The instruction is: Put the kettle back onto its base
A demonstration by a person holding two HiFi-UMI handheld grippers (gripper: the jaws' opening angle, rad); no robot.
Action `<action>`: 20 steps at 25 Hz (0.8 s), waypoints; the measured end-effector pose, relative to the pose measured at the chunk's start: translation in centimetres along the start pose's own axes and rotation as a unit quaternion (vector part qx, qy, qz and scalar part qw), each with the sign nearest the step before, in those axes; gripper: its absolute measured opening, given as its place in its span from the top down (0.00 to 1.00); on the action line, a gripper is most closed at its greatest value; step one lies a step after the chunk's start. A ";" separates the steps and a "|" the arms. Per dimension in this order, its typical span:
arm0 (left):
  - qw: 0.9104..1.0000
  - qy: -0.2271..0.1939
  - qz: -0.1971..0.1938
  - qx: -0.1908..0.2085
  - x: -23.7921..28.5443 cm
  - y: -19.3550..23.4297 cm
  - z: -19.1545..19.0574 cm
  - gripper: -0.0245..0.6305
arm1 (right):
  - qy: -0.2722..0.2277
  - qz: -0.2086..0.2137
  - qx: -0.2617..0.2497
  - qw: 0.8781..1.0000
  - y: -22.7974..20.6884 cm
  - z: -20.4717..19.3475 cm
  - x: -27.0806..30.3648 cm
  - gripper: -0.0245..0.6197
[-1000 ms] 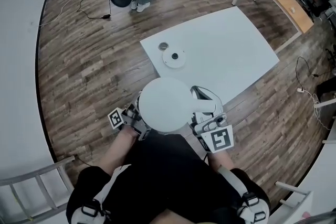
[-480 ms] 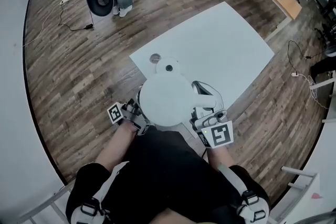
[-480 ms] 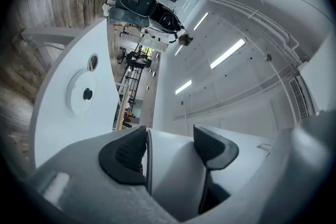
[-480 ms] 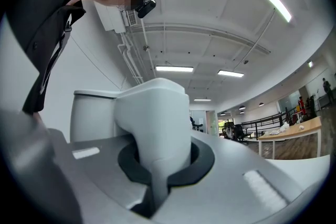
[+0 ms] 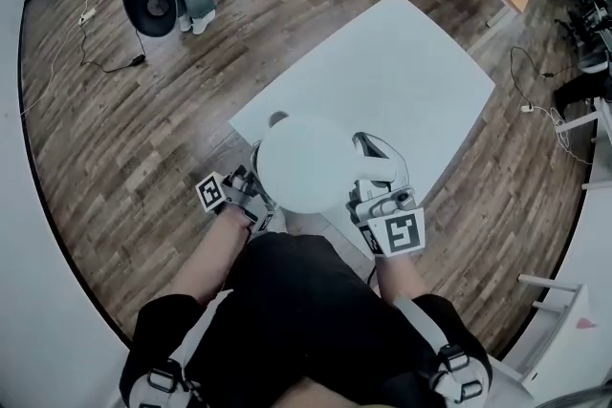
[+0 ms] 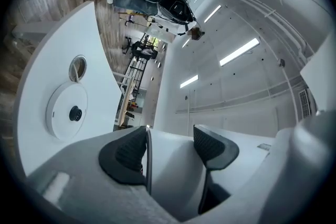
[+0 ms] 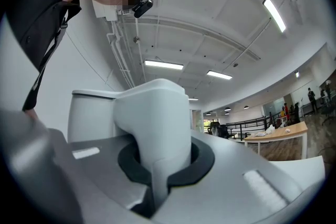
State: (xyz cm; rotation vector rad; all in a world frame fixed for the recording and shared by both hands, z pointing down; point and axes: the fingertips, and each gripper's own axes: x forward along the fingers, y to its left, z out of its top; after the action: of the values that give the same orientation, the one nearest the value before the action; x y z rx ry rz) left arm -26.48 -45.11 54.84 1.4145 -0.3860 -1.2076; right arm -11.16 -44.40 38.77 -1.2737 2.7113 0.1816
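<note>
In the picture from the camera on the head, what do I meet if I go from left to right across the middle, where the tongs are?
left tongs → kettle → right tongs

Kettle [image 5: 304, 162], carried between left gripper [image 6: 170, 152] and right gripper [image 7: 157, 160], moves forward from just short of the table [image 5: 411, 81] to over its near corner. In head view the kettle now covers the base [image 6: 71, 113], which was clear a second ago and half hidden after. The base shows only in left gripper view. Cable hole [image 5: 277, 118] now sits at the kettle's edge.
</note>
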 end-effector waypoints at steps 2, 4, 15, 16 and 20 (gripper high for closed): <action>1.000 0.013 0.004 -0.007 0.7 0.7 1.0 0.53 | 0.002 -0.014 -0.003 1.000 -0.3 -0.6 0.8 0.96; 1.000 0.026 0.007 -0.012 1.5 1.1 1.7 0.53 | 0.002 -0.026 -0.005 1.000 -0.6 -1.0 1.3 0.96; 0.996 0.072 0.024 -0.043 3.6 4.5 2.5 0.53 | 0.011 -0.087 -0.021 0.996 -2.4 -2.9 1.4 0.96; 0.996 0.075 0.025 -0.044 3.8 4.7 2.4 0.53 | 0.012 -0.091 -0.021 0.996 -2.6 -3.0 1.3 0.96; 0.994 0.089 0.030 -0.052 4.6 5.8 2.7 0.53 | 0.016 -0.099 -0.027 0.995 -3.4 -3.7 1.7 0.96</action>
State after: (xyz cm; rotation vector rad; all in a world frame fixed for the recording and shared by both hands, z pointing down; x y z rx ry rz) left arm -24.44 -51.83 58.49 1.3979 -0.2376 -1.0300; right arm -9.88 -48.43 41.97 -1.5639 2.6007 0.2138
